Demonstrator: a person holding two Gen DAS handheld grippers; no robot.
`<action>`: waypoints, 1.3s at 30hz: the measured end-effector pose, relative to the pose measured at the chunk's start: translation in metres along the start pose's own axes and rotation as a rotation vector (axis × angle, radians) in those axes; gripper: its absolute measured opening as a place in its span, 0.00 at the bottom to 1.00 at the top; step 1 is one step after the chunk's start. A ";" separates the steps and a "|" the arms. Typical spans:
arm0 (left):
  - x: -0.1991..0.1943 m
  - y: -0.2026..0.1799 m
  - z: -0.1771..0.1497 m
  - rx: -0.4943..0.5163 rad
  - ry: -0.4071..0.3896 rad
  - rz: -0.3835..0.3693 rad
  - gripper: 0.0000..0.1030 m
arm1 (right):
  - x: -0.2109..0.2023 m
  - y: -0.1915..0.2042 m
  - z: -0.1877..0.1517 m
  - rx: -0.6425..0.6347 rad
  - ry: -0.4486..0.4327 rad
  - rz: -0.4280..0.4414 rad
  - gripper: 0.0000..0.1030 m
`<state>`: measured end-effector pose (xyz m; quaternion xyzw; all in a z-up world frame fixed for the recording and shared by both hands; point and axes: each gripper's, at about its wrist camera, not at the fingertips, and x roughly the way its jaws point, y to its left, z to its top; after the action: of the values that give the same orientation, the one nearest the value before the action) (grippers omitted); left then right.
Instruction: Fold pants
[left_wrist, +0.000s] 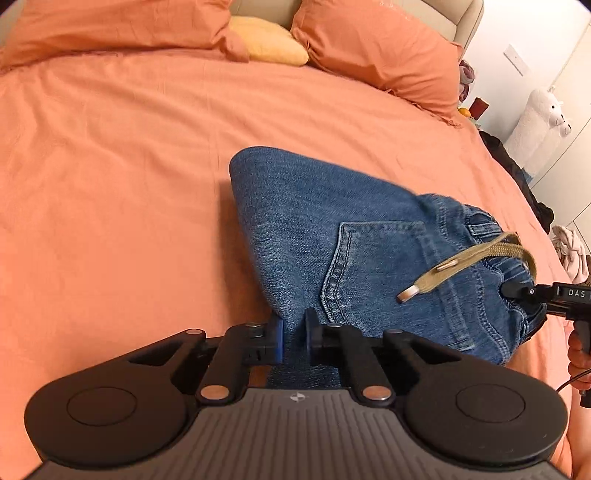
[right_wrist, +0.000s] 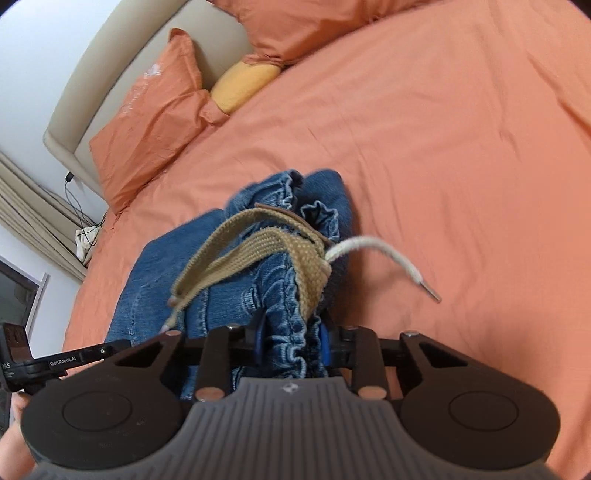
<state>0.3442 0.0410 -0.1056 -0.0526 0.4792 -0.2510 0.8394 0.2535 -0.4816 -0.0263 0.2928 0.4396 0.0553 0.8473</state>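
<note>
On orange bed (left_wrist: 110, 166), folded jeans (left_wrist: 314, 221) (waistband rightward), lying crosswise

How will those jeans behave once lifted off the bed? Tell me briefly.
The jeans probably sag and droop: the denim already bunches at the waistband. Likely fairly heavy, being folded thick. The khaki belt and white drawstring lie loose, so they'd dangle.

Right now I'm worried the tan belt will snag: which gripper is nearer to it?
Right. The right gripper grips the waistband beside the tan belt; the left gripper clamps the jeans away from it.
</note>
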 end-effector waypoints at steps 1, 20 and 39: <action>-0.006 -0.003 0.002 0.010 -0.005 0.017 0.11 | -0.004 0.008 0.001 -0.013 -0.004 0.003 0.22; -0.085 -0.010 0.022 0.035 -0.035 0.303 0.11 | 0.040 0.226 -0.087 -0.230 0.061 0.193 0.21; -0.021 0.037 -0.037 -0.016 0.060 0.277 0.15 | 0.124 0.208 -0.148 -0.173 0.243 0.054 0.31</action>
<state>0.3181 0.0886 -0.1217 0.0148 0.5086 -0.1301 0.8510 0.2479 -0.2009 -0.0667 0.2213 0.5245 0.1507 0.8082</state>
